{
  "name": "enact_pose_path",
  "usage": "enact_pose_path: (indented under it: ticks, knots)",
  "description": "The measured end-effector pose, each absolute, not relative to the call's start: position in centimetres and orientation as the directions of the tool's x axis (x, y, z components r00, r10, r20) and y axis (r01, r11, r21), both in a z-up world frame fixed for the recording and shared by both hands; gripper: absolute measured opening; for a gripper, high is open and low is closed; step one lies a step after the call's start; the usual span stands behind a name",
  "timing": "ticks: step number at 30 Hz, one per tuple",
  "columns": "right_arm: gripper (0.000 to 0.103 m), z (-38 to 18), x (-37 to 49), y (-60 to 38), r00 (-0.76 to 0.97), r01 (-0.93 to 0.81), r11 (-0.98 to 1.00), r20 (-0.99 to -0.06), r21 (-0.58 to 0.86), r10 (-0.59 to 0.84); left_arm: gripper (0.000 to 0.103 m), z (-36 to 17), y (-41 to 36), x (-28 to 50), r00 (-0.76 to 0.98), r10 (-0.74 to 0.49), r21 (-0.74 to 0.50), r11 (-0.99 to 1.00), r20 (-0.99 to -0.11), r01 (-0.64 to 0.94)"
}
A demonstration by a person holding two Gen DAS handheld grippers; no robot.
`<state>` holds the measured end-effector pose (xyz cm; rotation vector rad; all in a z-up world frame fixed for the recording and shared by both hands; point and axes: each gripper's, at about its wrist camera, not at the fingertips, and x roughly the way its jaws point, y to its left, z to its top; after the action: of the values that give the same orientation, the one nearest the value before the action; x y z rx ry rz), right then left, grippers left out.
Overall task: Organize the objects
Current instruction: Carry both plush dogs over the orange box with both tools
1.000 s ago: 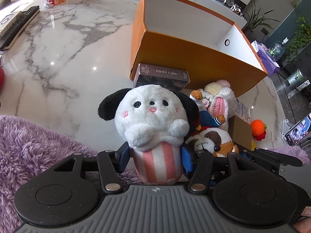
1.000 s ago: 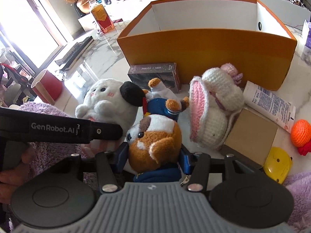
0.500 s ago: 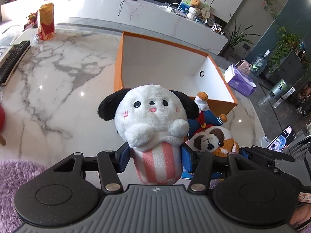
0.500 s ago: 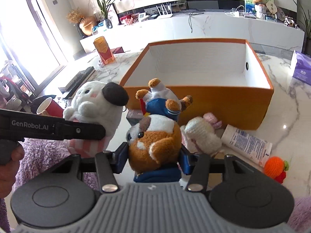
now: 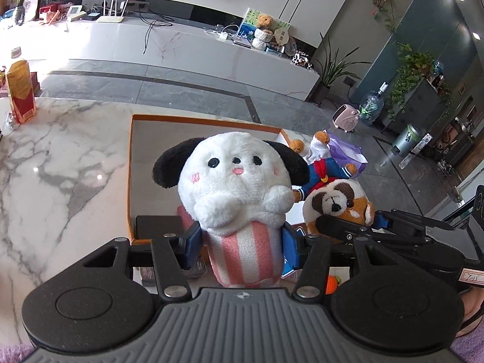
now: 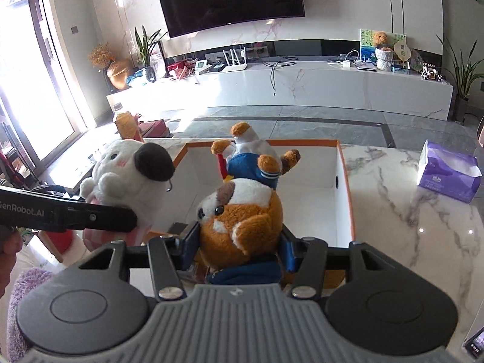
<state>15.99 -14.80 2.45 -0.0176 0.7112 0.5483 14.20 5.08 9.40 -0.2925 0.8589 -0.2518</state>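
White plush fills the left gripper (image 5: pixel 240 249): a round white puppy toy with black ears and a pink-and-white striped base (image 5: pixel 239 193), upright, its striped base pinched between the two blue pads, which stand partly spread to the width of the base and press on both its sides. The right gripper (image 6: pixel 240 248) pinches a brown-and-white plush dog in a blue sailor outfit (image 6: pixel 242 208), held upside down with its head between the blue pads and its orange feet pointing up; those jaws are also partly spread, closed against the toy's sides. Both toys hang side by side, close together, over the near edge of an open orange cardboard box with a white inside (image 6: pixel 343 181), which sits on the white grey-veined marble table (image 5: pixel 60 157). A dark flat box (image 5: pixel 157 227) is just visible low against the box's near wall, below the left gripper. A purple tissue pack (image 6: pixel 447 175) lies on the table to the right of the box, well apart from it. A red-and-yellow carton (image 5: pixel 21 90) stands near the table's far left edge.
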Motion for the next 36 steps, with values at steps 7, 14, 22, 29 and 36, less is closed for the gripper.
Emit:
enact_pose_path:
  ticks: [7,14,22,29,36]
  knots:
    - [0.055,1.8,22.8,-16.7,0.58,-0.434,0.875,-0.676,0.215,0.454,0.062,8.3,4.0,19.0,0.613,-0.369,-0.381,0.917,-0.699,0.118]
    - [0.055,-1.2,27.0,-15.9,0.529,-0.404,0.898,-0.756,0.176,0.386,0.062,3.1,1.9,24.8,0.507,-0.407,-0.425,0.901,-0.76,0.085]
    - [0.054,-3.6,29.1,-15.9,0.475,-0.393,0.899,-0.794,0.195,0.38,0.062,-2.0,0.4,27.4,0.405,-0.43,-0.453,0.89,-0.807,0.041]
    - [0.054,-4.7,30.2,-15.8,0.457,-0.387,0.902,-0.81,0.191,0.368,0.062,-3.4,0.7,28.1,0.377,-0.438,-0.476,0.879,-0.816,-0.01]
    - [0.055,-4.8,29.8,-14.7,0.482,-0.385,0.914,-0.817,0.128,0.317,0.064,-4.5,1.1,28.3,0.332,-0.414,-0.456,0.888,-0.847,-0.054]
